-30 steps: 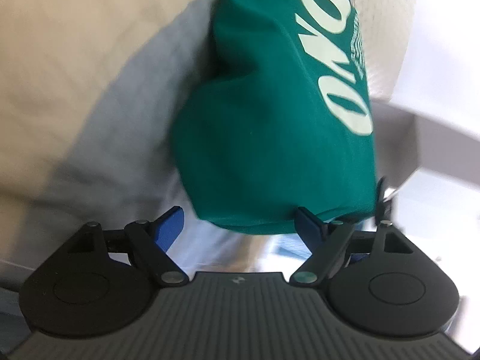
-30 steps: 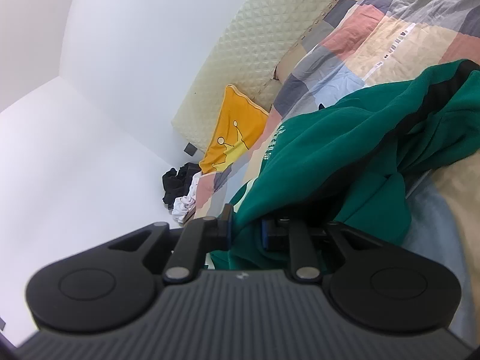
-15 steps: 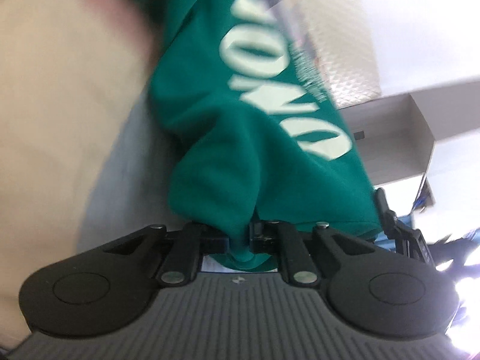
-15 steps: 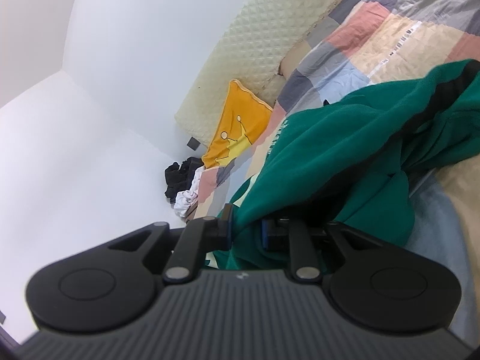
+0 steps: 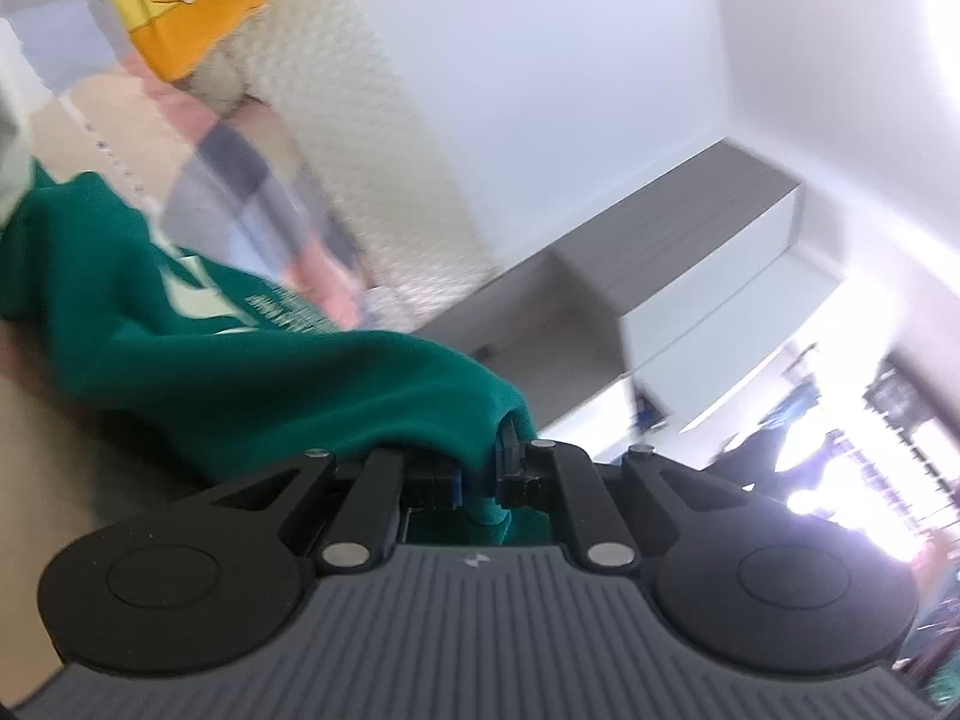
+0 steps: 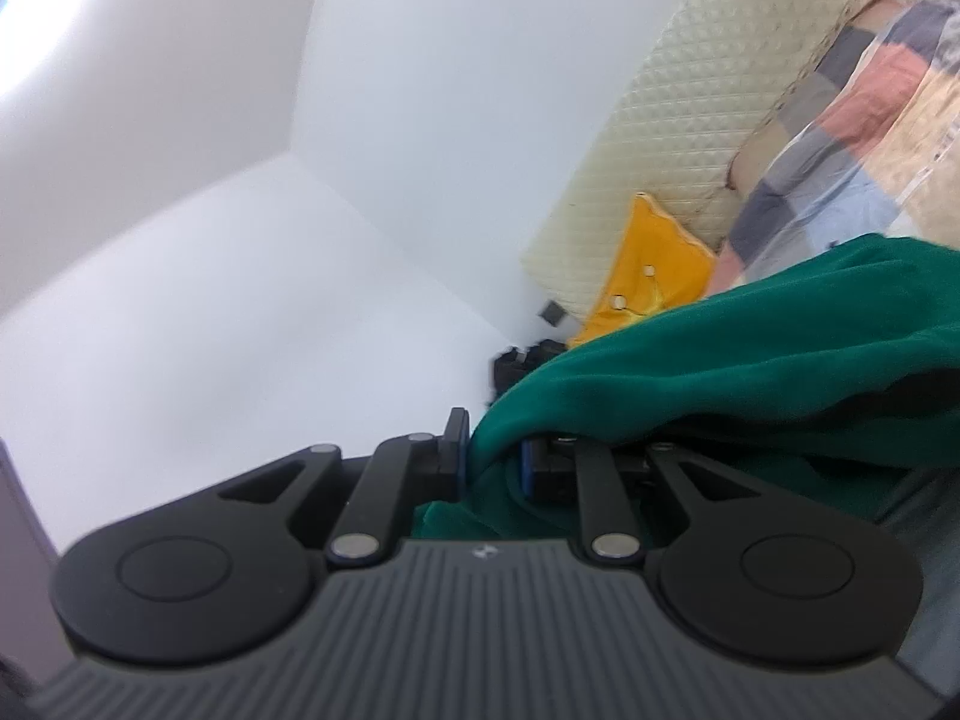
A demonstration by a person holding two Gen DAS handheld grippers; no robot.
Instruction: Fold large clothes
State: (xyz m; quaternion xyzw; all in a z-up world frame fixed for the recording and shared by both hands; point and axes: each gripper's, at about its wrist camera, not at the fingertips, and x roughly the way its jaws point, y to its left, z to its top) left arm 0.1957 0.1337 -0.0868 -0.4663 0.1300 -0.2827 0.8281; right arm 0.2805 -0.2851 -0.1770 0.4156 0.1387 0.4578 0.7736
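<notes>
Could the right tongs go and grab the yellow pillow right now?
Probably not. The right tongs are shut on the green sweatshirt, so they have no free grip, and that cloth bunches up between them and the yellow pillow, which lies farther off by the headboard.

Sweatshirt on quilt; cushion against headboard, apparently.

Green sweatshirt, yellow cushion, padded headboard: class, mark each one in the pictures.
green sweatshirt (image 5: pixel 252 384), left wrist view, on the folded body near the gripper.
yellow cushion (image 6: pixel 651 276), right wrist view, on its middle.
padded headboard (image 6: pixel 678 120), right wrist view, on its quilted face.
</notes>
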